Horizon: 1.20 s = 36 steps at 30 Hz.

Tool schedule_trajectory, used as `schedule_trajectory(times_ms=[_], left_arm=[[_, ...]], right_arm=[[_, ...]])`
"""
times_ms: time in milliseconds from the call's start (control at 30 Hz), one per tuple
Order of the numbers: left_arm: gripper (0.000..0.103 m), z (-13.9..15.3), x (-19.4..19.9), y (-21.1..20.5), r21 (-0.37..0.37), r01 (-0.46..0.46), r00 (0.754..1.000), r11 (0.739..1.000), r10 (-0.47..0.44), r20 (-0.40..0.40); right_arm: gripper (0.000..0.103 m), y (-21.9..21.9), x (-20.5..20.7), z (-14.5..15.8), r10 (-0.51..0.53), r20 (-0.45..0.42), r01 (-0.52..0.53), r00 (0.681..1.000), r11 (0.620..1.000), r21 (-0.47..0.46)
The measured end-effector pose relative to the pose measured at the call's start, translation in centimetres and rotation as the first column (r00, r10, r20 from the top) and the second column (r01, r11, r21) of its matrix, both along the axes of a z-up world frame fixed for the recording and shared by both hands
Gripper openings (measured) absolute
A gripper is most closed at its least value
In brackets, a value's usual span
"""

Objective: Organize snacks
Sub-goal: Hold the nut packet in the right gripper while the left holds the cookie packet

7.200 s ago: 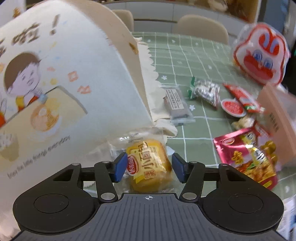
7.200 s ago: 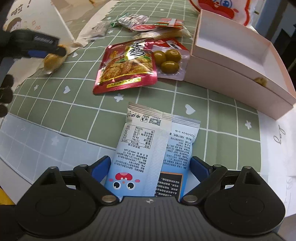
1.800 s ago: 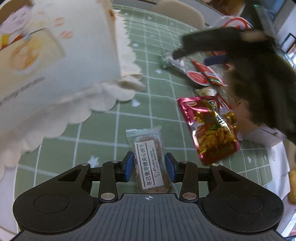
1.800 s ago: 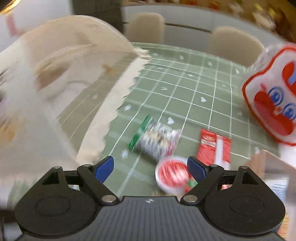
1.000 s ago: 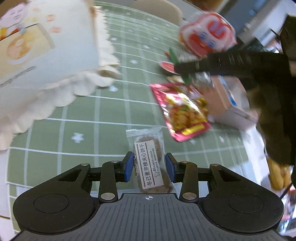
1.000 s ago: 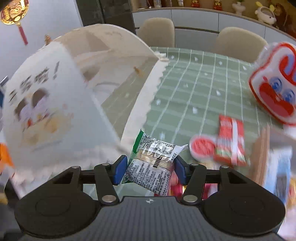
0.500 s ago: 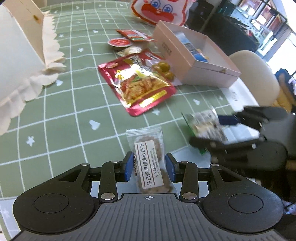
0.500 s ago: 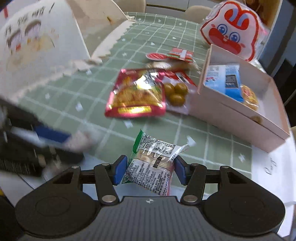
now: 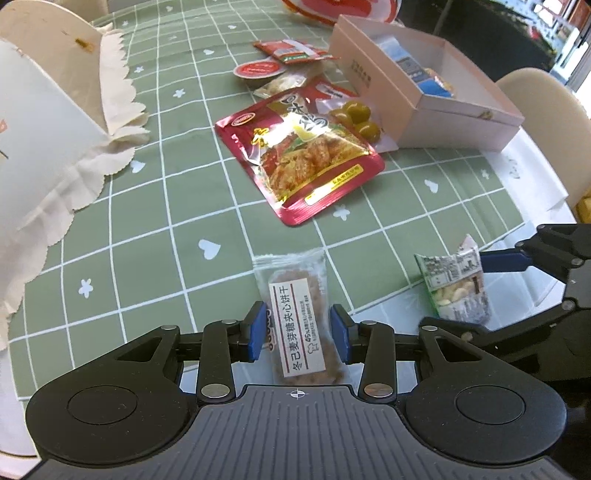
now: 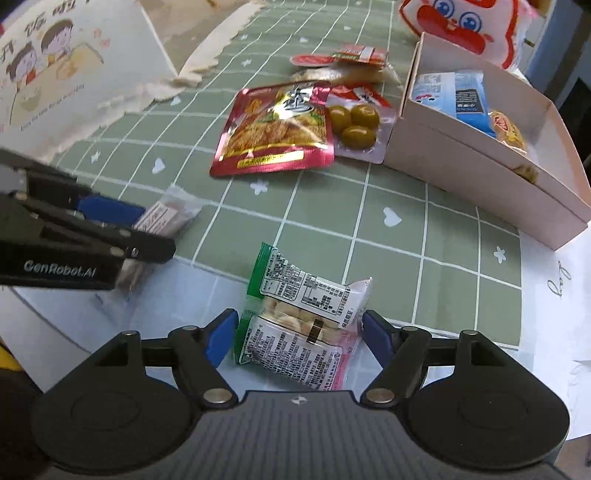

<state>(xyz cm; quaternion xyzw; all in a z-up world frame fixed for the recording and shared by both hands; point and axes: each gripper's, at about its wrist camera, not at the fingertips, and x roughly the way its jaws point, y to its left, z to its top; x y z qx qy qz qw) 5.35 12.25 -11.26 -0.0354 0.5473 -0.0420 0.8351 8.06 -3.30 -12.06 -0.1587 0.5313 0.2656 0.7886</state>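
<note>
My left gripper (image 9: 298,330) is shut on a clear biscuit packet (image 9: 300,317) with a white label, held over the near edge of the green checked tablecloth (image 9: 147,229). My right gripper (image 10: 300,338) holds a green-edged packet of nuts (image 10: 295,325) between its blue pads; its jaws look slightly parted around the packet. The right gripper shows at the right of the left wrist view (image 9: 458,288), the left gripper at the left of the right wrist view (image 10: 147,229). A pink open box (image 10: 480,147) lies at the far right with a blue packet (image 10: 461,99) and a small yellow cake (image 10: 506,129) inside.
A red foil snack pouch (image 9: 299,155), a pack of green olives (image 9: 354,114), a round red-lidded cup (image 9: 256,70) and a red sachet (image 9: 291,50) lie mid-table. A white printed paper bag (image 9: 44,122) stands at left. A red cartoon pouch (image 10: 461,26) sits behind the box.
Both grippers have come down toward the near table edge with their packets. The right gripper's jaws have widened a little around the nut packet.
</note>
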Motion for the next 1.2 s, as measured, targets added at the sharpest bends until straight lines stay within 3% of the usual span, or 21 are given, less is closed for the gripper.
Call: schedule_trajectory(times_ms=[300, 600, 1033, 1200], left_arm=[[0.043, 0.0, 0.6, -1.0, 0.072, 0.061, 0.997, 0.996, -0.058, -0.042], [0.043, 0.0, 0.1, -1.3, 0.169, 0.130, 0.990, 0.977, -0.118, -0.078], [0.043, 0.0, -0.9, -0.5, 0.116, 0.093, 0.994, 0.989, -0.085, -0.071], [0.049, -0.1, -0.8, -0.5, 0.104, 0.092, 0.994, 0.990, -0.085, -0.073]], right_arm=[[0.074, 0.0, 0.4, 0.1, 0.079, -0.019, -0.080, 0.997, 0.996, -0.029], [0.074, -0.4, 0.4, 0.1, 0.088, -0.009, -0.089, 0.996, 0.996, -0.026], [0.074, -1.6, 0.1, 0.2, 0.077, -0.006, -0.077, 0.997, 0.997, 0.006], [0.074, -2.3, 0.2, 0.5, 0.060, -0.003, -0.060, 0.998, 0.997, 0.048]])
